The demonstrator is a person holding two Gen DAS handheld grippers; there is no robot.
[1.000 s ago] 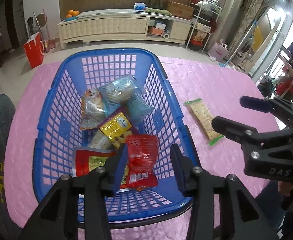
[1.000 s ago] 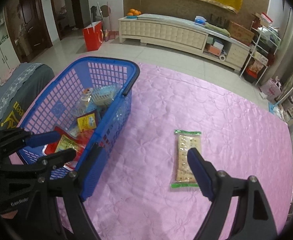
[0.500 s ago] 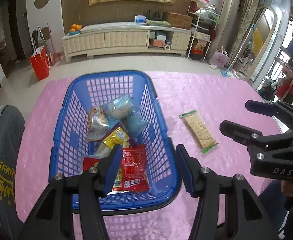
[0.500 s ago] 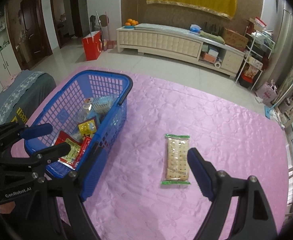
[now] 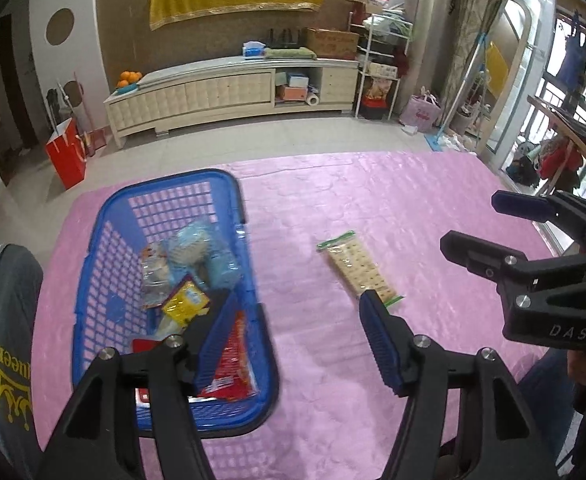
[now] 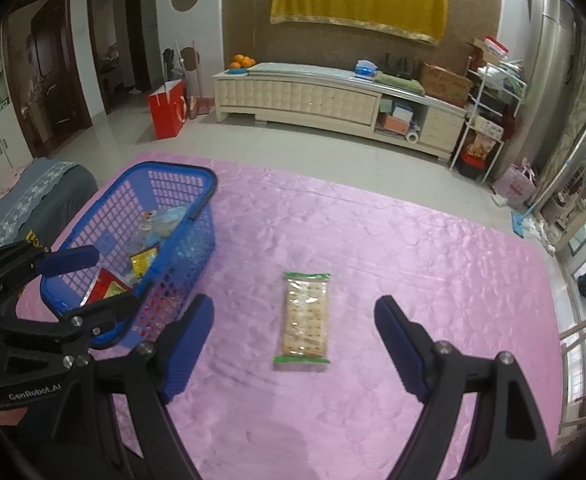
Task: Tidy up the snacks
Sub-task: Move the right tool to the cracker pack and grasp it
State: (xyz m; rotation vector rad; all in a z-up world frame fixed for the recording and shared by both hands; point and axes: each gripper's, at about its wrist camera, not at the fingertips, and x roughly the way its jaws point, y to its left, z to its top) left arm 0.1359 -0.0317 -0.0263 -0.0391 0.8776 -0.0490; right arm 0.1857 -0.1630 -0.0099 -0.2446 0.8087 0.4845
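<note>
Your left gripper (image 5: pixel 297 340) hangs over the near right corner of the blue basket (image 5: pixel 93 280), its jaws opening with nothing between them; one pad sits above the red packet (image 5: pixel 233 364) inside, the other over bare cloth. Your right gripper (image 6: pixel 293 344) is held with jaws wide apart and empty, framing the cracker packet (image 6: pixel 304 320). That packet lies flat on the pink tabletop (image 6: pixel 413 260), well apart from the basket's right wall, with open cloth on every side. In the right wrist view its long axis runs away from you, green-sealed ends near and far; in the left wrist view it slants from upper left to lower right. The tabletop's far edge meets tiled floor (image 6: pixel 293 148).
</note>
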